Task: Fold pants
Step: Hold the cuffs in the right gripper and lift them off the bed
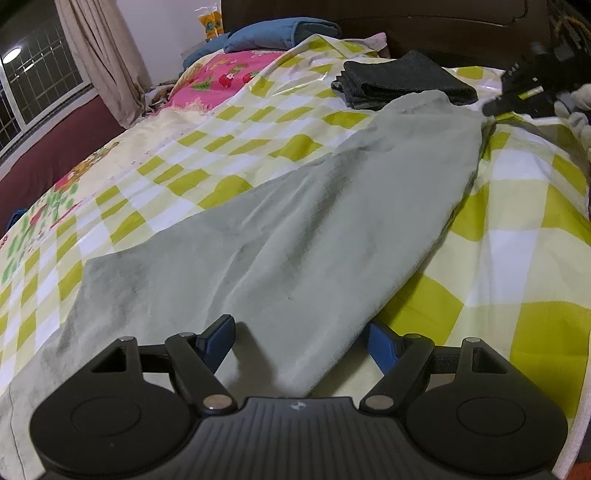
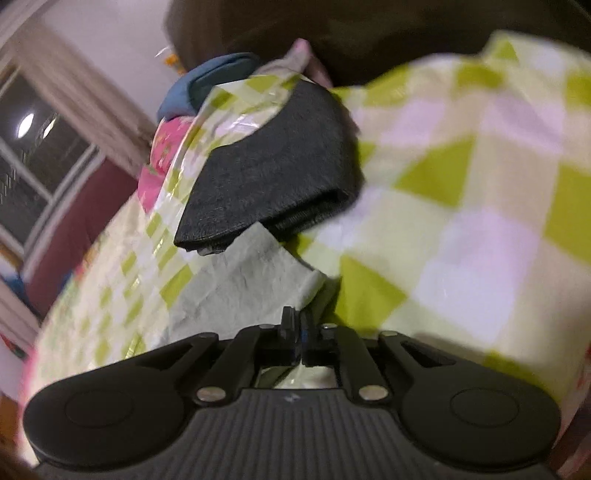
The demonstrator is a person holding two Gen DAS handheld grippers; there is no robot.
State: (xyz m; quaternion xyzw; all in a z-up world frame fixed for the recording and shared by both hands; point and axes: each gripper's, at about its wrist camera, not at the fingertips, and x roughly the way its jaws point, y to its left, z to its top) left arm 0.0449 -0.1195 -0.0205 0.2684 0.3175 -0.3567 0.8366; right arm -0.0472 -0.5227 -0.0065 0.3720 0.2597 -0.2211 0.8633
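Pale grey-green pants [image 1: 295, 229] lie stretched out on the checked bedcover, running from near my left gripper to the far right. My left gripper [image 1: 301, 338] is open, its blue-padded fingers either side of the near end of the pants, just above the cloth. In the right wrist view, my right gripper [image 2: 300, 325] is shut on the corner of the far end of the pants [image 2: 240, 280]. The right gripper also shows in the left wrist view [image 1: 532, 92], blurred, at the far end.
A folded dark grey garment [image 1: 402, 79] lies just beyond the pants' far end, also in the right wrist view [image 2: 273, 173]. Blue pillows [image 1: 280, 35] and a dark headboard [image 1: 424, 26] stand at the back. A window and curtain [image 1: 99, 59] are on the left.
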